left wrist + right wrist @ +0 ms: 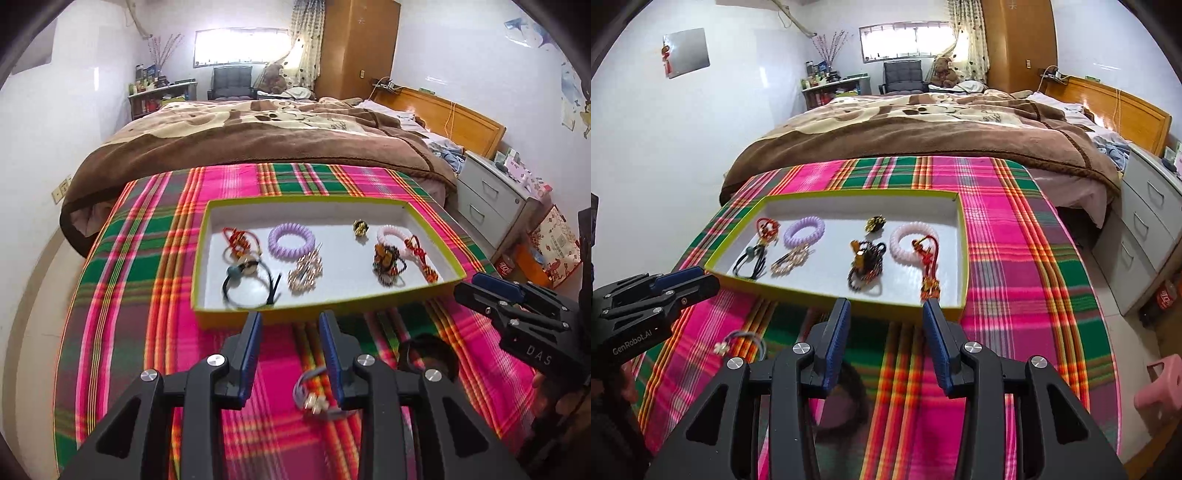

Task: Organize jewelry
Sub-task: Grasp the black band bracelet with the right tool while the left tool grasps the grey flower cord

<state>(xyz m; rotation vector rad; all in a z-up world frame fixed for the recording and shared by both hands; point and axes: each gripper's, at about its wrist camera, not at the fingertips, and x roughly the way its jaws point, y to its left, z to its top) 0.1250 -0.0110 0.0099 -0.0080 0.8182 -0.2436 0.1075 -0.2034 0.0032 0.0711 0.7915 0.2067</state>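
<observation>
Eight pieces fill the tray [428,218], two lie outside; left claw [290,321] and right claw [886,308] released.

A lived-in home bedroom — a bed [923,125] under a brown blanket [960,144] fills the middle, its wooden headboard [1115,107] to the right. Far off stand a tall wardrobe [1019,40], a curtained window [905,38] and a teddy bear [943,70] — grey bedside drawers [1145,236] sit near right.
</observation>
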